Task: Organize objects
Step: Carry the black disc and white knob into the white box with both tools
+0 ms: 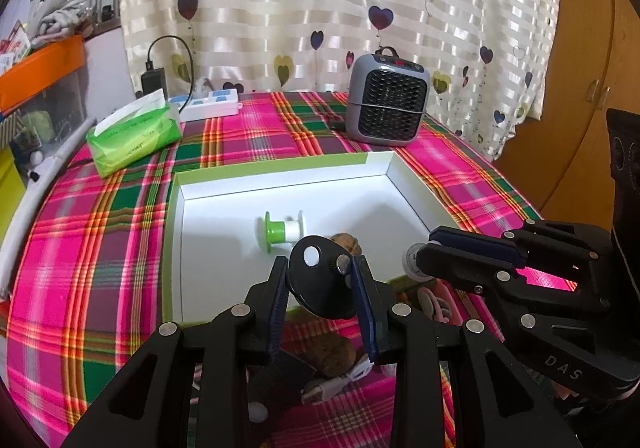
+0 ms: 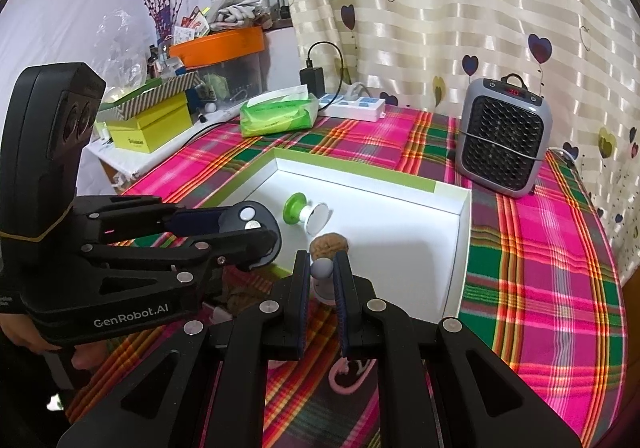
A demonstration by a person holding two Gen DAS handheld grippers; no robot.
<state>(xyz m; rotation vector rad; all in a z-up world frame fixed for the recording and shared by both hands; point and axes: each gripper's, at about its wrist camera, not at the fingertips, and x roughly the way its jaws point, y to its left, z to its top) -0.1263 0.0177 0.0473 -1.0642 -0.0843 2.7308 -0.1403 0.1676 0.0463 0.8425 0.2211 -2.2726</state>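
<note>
Left wrist view: pink-green plaid table — heart-print curtain behind; left gripper clamps black round disc, right gripper pinches a small grey knob.

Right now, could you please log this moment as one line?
left gripper: grips black round disc | right gripper: grips small grey knob | white open box: holds green-white spool

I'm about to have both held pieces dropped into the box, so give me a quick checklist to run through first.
1. Left tongs grip the black round disc with metal studs: ok.
2. Right tongs shut on the small grey ball-headed knob: ok.
3. White shallow cardboard box with green rim open, floor space free: ok.
4. Green-and-white spool and brown walnut already lie inside: ok.
5. Black round disc above the box: ok, at the near rim.
6. Ball-headed knob past the near rim: cannot tell.
</note>
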